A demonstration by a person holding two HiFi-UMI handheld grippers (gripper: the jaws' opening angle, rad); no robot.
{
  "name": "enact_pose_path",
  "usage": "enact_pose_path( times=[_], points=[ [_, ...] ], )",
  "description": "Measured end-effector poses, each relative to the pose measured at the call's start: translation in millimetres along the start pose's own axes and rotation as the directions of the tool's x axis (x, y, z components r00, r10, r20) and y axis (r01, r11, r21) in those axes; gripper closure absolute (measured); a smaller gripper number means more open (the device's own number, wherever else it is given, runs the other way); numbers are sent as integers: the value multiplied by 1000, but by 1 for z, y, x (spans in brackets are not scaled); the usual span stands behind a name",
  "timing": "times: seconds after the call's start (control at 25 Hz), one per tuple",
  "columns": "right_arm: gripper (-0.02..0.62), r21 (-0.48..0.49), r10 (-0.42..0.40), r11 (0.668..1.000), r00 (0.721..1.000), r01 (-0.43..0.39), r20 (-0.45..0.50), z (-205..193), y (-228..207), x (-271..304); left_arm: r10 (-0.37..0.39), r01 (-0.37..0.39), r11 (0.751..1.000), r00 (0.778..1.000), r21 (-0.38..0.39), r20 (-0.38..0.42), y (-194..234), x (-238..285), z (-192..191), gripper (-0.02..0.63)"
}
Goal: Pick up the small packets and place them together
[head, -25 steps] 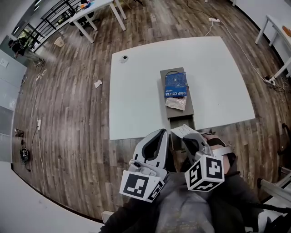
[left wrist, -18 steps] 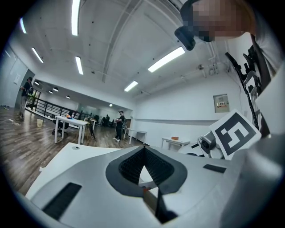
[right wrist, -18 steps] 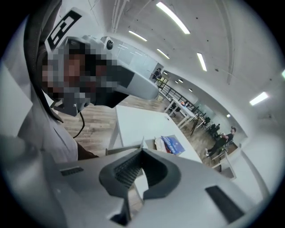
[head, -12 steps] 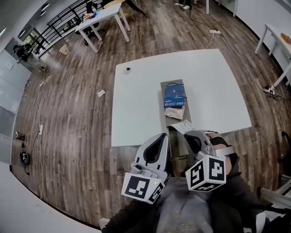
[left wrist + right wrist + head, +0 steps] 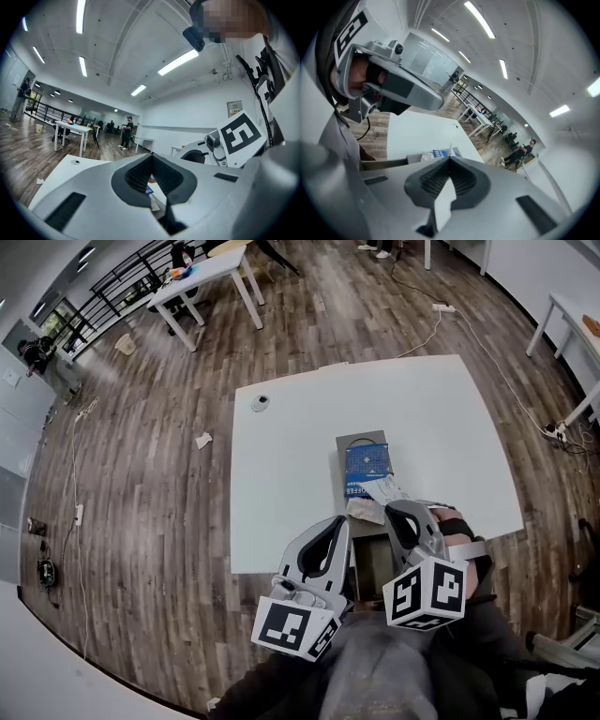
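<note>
The left tongs [image 5: 335, 523] are held low, just short of the desk's [image 5: 281, 484] near edge, pointing level, their jaws together with nothing between them. Just to their right, the right tongs [image 5: 397, 508] tip downward over that near edge, jaws clamped on a thin white packet [image 5: 384, 489]; in the right gripper view it shows as a pale strip pinched between the pads. That packet hangs above the near end of a grey tray [image 5: 342, 465] lying lengthwise on the desk. In the tray lies a blue drip-coffee packet [image 5: 367, 459], and nearer the person a crinkled pale packet [image 5: 360, 511], partly under the held one. The white desk also carries a small round object [image 5: 260, 402] near its far left corner. Around it is a wood-plank floor [image 5: 141, 484] with a paper scrap [image 5: 202, 440], and another white table [image 5: 202, 263] stands far left.
</note>
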State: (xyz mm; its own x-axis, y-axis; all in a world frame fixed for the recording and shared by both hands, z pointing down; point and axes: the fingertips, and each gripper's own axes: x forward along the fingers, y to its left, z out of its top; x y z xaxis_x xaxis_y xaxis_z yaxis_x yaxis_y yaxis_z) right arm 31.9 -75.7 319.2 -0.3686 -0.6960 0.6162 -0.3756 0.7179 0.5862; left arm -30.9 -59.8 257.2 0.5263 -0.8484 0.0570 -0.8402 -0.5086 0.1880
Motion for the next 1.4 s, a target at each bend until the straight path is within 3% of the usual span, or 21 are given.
enact_pose_path(
  times=[0.32,0.72,1.0,1.4],
  points=[
    [589,9,8,1000,997,-7,-80,-3,-27,61,12,-15,998,999,-57,-51,46,32,-12,603],
    [588,12,120,993,986,-119,-112,-5,5,97,38,-50,993,992,-105,-118,70,39,-38,603],
    [507,35,184,983,977,-181,-108,-3,24,97,43,-56,993,991,-103,-123,72,31,-38,603],
    [497,72,132,989,990,-127,-55,2,23,69,29,-36,997,995,-64,-97,49,15,-28,603]
  ],
)
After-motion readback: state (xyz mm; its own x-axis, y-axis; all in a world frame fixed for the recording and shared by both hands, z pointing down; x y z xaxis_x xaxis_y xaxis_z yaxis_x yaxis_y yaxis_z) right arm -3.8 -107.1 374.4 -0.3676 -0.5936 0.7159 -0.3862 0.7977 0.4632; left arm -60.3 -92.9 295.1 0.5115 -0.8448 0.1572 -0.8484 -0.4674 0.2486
